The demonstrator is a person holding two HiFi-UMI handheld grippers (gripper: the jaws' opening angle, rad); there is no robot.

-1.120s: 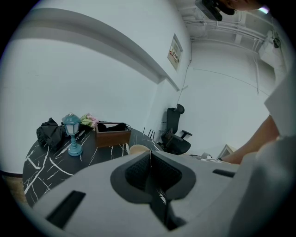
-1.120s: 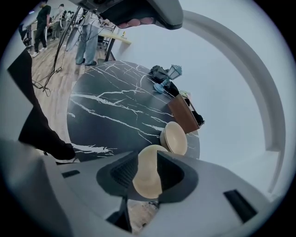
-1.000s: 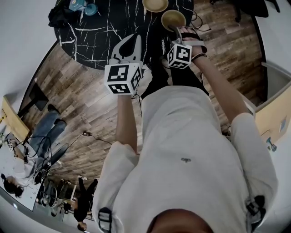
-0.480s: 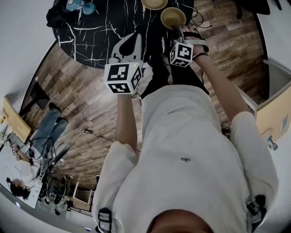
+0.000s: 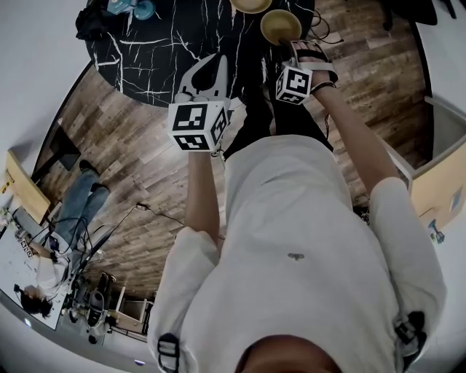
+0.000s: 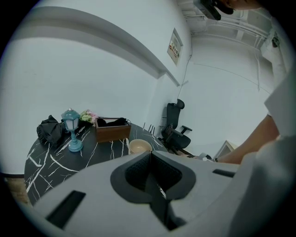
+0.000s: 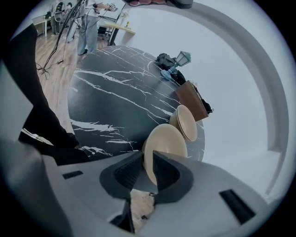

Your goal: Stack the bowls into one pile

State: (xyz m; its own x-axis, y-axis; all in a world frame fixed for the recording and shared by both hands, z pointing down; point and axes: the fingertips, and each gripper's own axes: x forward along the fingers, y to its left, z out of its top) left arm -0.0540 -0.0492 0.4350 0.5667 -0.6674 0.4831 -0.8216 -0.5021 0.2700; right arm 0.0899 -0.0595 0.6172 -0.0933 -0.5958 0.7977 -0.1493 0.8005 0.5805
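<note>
Against the picture a second before, the right gripper point(image 5: 292, 49) had pushed a little further towards 12 o'clock in the head view, onto the near bowl point(image 5: 280, 25). Its jaws had just been closing with that bowl's rim between them. The left gripper point(image 5: 207, 73) sat where it had been, its marker cube in the same spot beside the person's chest.

In the right gripper view, the right gripper point(image 7: 149, 169) was clamped on the near bowl point(image 7: 164, 141). The pads met the wall of the bowl at its closest edge, and the bowl rose out of the gap towards 12 o'clock. It stood near the edge of the black marbled table point(image 7: 111, 106).

In its own view, the left gripper point(image 6: 151, 171) was clenched, pads together with nothing between them.

The far bowl point(image 7: 186, 121) lay just beyond the near one, at 1 o'clock from it and just beside it; whether the two touched could not be told. In the head view the far bowl point(image 5: 250, 5) sat at 10 o'clock from the near one, cut by the top edge. Further back, a wooden box point(image 7: 192, 99) stood behind the bowls at 12 o'clock, and past it a lantern lamp point(image 7: 182, 59).
</note>
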